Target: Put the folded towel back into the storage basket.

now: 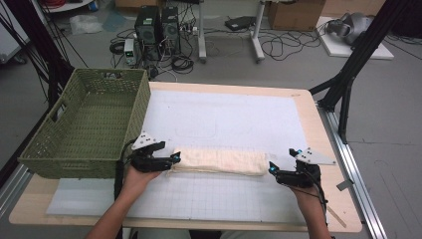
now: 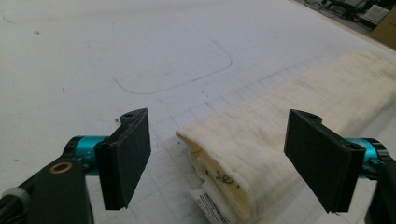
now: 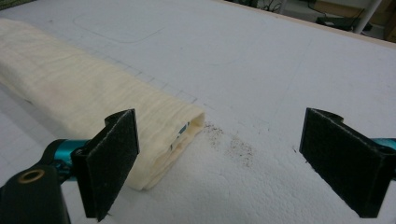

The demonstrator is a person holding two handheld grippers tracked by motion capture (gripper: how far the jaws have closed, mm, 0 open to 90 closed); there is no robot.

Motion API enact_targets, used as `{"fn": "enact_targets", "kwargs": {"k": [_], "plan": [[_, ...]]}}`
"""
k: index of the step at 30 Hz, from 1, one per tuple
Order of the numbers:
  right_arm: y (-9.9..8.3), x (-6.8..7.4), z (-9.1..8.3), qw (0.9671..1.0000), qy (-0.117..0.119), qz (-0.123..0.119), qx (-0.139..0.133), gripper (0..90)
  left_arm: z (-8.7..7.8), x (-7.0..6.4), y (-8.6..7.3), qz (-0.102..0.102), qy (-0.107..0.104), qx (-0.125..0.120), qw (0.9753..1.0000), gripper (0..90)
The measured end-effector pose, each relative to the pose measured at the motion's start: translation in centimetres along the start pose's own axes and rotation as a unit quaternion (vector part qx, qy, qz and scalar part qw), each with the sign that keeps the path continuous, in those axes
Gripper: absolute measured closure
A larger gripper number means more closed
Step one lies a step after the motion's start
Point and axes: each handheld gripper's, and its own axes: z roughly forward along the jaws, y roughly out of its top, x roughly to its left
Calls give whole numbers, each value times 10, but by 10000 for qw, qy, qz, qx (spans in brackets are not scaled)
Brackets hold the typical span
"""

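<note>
A cream towel (image 1: 221,162), folded into a long narrow strip, lies across the white mat (image 1: 224,119) near the front of the table. My left gripper (image 1: 175,157) is open at the towel's left end. In the left gripper view that end of the towel (image 2: 280,126), with a white label, lies between the jaws of the left gripper (image 2: 229,161), untouched. My right gripper (image 1: 271,169) is open at the towel's right end. In the right gripper view the towel (image 3: 88,88) ends beside the left jaw of the right gripper (image 3: 229,163).
A green woven basket (image 1: 89,124) stands on the table's left side, just behind my left hand. The table's wooden right edge (image 1: 323,144) lies beyond the mat. Black frame legs (image 1: 348,74), computers and cables sit on the floor behind.
</note>
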Motion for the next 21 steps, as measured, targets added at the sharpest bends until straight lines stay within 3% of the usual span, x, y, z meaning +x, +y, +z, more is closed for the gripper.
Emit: {"fn": "enact_targets", "kwargs": {"k": [5,11,17,21], "plan": [[-1,-1,-3,10000,-15,61,-29,112,7,1,-4,-69,-97,306,9995,312],[-2,-1,-3,10000,-22,46,22,112,15,0,-9,-59,-177,623,9979,333],[-4,-2,-6,10000,-21,68,-2,112,19,-6,-11,297,-18,957,9950,368],[-4,0,-5,10000,45,55,22,113,19,-11,-13,491,141,1020,9935,372]]}}
